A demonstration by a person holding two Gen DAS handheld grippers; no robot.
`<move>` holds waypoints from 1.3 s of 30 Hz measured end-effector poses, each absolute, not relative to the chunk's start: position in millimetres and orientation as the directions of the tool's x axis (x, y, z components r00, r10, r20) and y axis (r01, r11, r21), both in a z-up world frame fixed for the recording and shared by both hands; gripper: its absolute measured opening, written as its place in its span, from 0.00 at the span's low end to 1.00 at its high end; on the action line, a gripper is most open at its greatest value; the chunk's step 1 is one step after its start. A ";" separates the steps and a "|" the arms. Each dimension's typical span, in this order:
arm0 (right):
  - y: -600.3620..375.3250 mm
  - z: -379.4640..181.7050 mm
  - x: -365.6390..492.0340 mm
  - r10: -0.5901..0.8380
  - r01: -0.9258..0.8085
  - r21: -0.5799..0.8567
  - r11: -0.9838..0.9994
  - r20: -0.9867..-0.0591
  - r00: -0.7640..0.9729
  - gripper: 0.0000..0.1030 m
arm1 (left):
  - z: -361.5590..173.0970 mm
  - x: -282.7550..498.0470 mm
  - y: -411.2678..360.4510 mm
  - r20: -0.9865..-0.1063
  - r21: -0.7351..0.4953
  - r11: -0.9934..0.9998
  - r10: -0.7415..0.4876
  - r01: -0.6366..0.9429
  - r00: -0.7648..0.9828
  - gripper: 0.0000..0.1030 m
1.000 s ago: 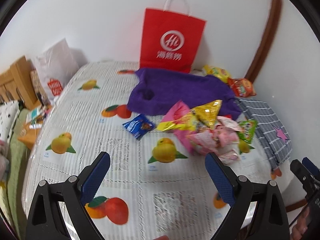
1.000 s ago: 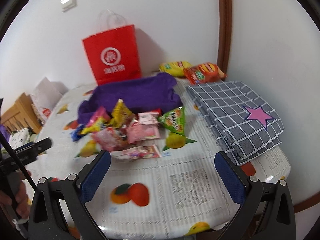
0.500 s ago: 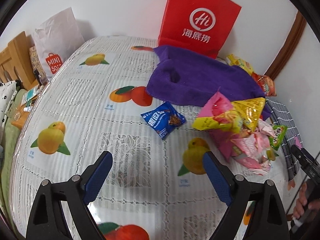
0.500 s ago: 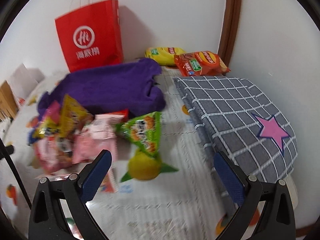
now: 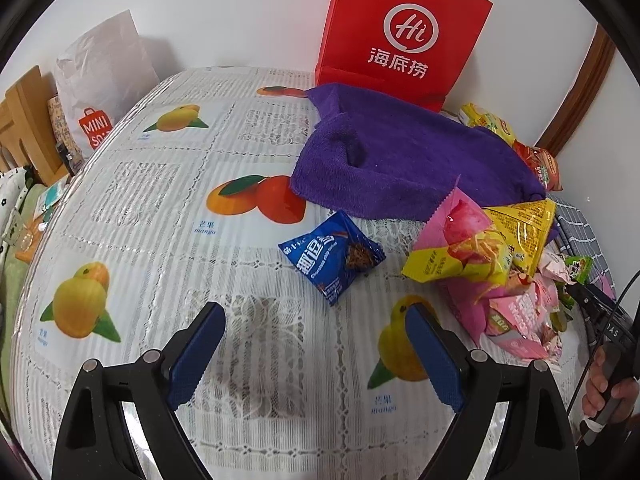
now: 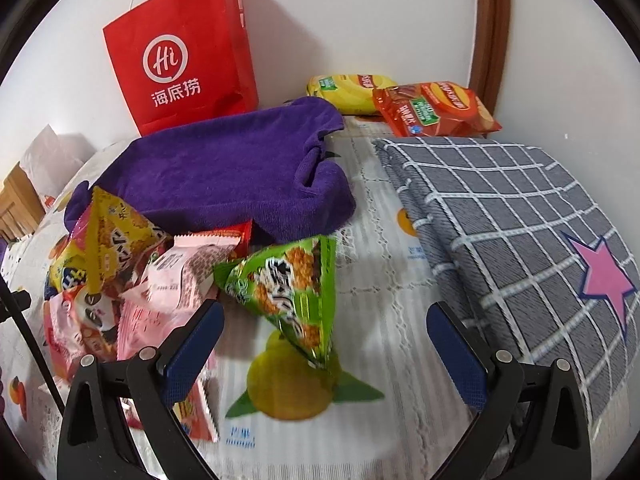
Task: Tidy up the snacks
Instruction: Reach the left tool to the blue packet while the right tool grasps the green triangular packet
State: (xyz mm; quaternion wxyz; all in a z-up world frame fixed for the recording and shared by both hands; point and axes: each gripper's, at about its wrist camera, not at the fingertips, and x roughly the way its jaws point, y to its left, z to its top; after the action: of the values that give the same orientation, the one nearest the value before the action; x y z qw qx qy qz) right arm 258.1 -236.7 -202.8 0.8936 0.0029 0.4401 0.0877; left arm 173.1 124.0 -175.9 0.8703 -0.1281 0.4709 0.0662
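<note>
Left wrist view: the left gripper (image 5: 316, 354) hangs over the tablecloth (image 5: 140, 208), fingers spread wide with nothing between them; the blue snack packet (image 5: 332, 256) lies alone just ahead.
Right wrist view: the right gripper (image 6: 324, 354) also stands released and empty, with the green snack packet (image 6: 294, 292) propped up just beyond its fingers.
Snack pile: pink and yellow packets (image 6: 132, 280) heaped beside the purple towel (image 6: 232, 172); the red paper bag (image 6: 184, 52) stands behind against the wall.
Step in hand: approach, likely each gripper lining up on its own packet; nothing grasped yet.
Next move: lower until a packet sits between the fingers, then clench gently, since the crinkly foil may slip.
</note>
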 end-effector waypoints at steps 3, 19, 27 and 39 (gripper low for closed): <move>-235.4 -209.9 269.1 0.183 -0.165 0.105 0.981 -0.795 0.578 0.98 | -177.8 175.3 123.8 -0.831 -0.171 0.957 -0.013 -0.234 0.556 0.88; -243.2 -222.7 285.0 0.306 -0.154 0.267 0.951 -0.758 0.576 0.73 | -197.6 205.7 129.0 -0.849 -0.140 0.962 0.005 -0.234 0.529 0.88; -243.9 -222.3 284.8 0.335 -0.164 0.296 0.941 -0.747 0.575 0.62 | -207.1 223.4 115.4 -0.853 -0.049 0.981 0.055 -0.186 0.519 0.88; -243.9 -223.9 285.0 0.338 -0.163 0.300 0.940 -0.751 0.567 0.58 | -213.5 227.8 111.8 -0.831 -0.012 0.979 0.103 -0.202 0.547 0.88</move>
State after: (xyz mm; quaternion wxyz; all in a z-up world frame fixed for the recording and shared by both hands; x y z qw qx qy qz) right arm 285.0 -243.9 -223.9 0.8795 0.0989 0.4431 0.1424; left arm 227.8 111.8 -213.5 0.8778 -0.0532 0.4681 0.0868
